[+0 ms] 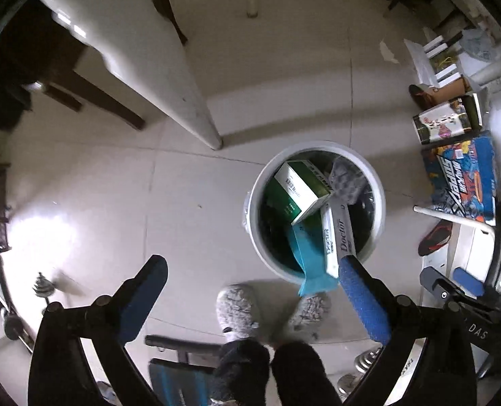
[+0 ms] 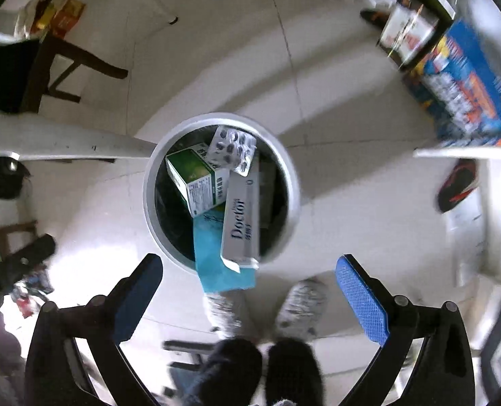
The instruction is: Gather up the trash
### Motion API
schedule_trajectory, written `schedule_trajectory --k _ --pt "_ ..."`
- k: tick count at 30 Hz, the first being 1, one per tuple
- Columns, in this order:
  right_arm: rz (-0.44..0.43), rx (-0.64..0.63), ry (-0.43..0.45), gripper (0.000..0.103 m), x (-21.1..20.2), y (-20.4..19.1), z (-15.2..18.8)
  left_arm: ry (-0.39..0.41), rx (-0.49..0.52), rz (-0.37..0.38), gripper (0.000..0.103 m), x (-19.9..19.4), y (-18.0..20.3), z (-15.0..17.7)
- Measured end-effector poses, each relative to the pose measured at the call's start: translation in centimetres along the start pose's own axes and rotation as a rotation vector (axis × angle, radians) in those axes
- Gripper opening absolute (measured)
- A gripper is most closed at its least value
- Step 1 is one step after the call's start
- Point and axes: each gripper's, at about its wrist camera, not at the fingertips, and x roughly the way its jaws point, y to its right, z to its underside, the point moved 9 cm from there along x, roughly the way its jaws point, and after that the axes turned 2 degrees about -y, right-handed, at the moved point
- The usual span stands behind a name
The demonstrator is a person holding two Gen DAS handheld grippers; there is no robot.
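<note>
A round white trash bin stands on the tiled floor below both grippers. In it lie a green and white box, a silver pill blister pack, a long white "Doctor" box and a teal box that leans out over the near rim. My left gripper is open and empty, above the floor left of the bin. My right gripper is open and empty, above the bin's near rim.
A white table edge runs beside the bin. Colourful boxes and a red and black shoe lie to the right. My grey slippers stand near the bin. Dumbbells lie at left.
</note>
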Motion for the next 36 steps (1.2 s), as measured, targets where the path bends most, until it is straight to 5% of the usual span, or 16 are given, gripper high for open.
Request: schedule_trajectory --k 9,22,36 --pt "0.075 -0.056 0.102 0.103 -17.4 -3.2 4.2 0.066 0.051 -0.004 0.103 -15.2 -0.5 4.0" --pt "-0.012 -0.086 0.230 0.103 -42.0 -7.5 10.5 0.193 0.100 0.100 0.103 -34.4 2.0 8.0" --pt "-0.113 -0.135 0.334 0.103 -57.7 -9.6 15.4 0.295 0.138 0.300 0.103 -47.8 4.1 10.7"
